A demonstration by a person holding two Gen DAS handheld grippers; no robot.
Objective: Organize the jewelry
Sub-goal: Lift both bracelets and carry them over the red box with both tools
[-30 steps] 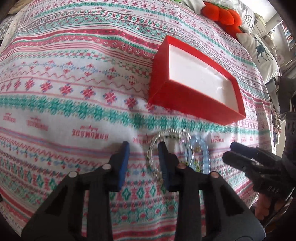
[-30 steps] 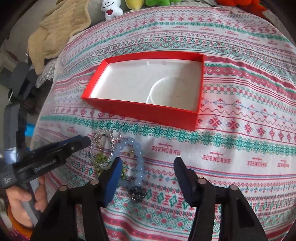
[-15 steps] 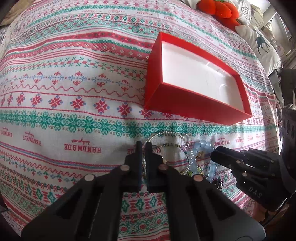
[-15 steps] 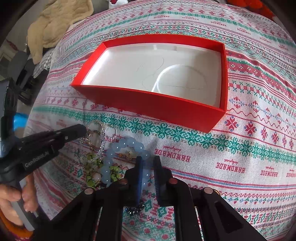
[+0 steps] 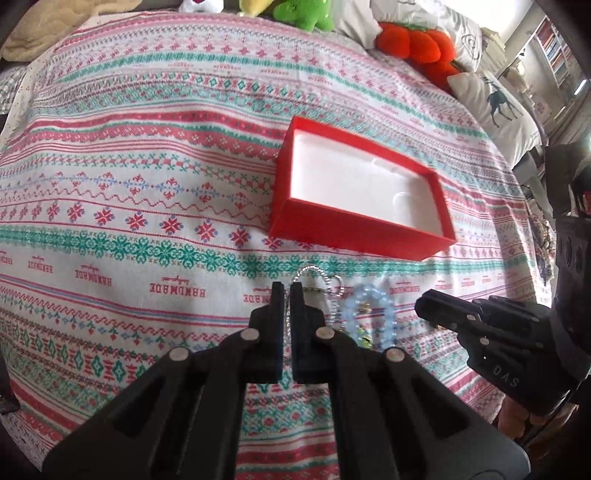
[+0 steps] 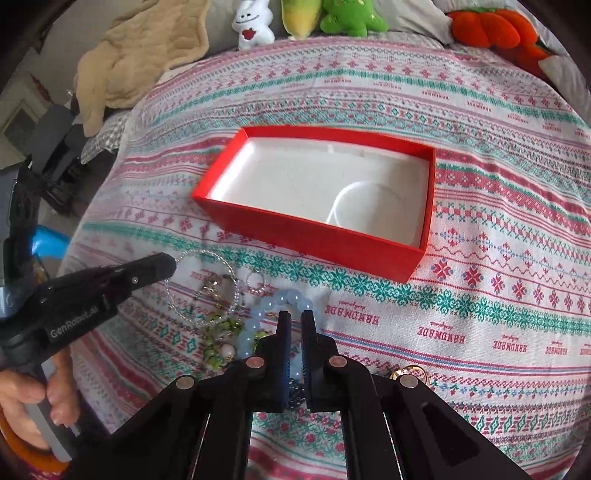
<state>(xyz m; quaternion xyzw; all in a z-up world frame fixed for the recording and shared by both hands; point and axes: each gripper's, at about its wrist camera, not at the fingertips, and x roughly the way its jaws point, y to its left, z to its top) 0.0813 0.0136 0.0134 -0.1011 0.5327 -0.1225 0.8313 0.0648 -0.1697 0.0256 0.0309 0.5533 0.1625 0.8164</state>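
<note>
— Both jaws have closed since a second ago: the left hand-held gripper (image 5: 287, 291) now pinches the silver chain (image 5: 317, 275), and the right hand-held gripper (image 6: 295, 320) is pressed onto the pale blue bead bracelet (image 6: 275, 301).

— Where's the red box (image 6: 314, 229)?

— Just beyond both tips, open side up, white inside. Bare patterned bedspread (image 5: 129, 206) lies to the left hand-held gripper's left.

— Anything in the way?

— Green beads (image 6: 221, 328) tangle between the two tools. Plush toys (image 6: 351, 16) sit along the bed's far edge, well apart.
</note>
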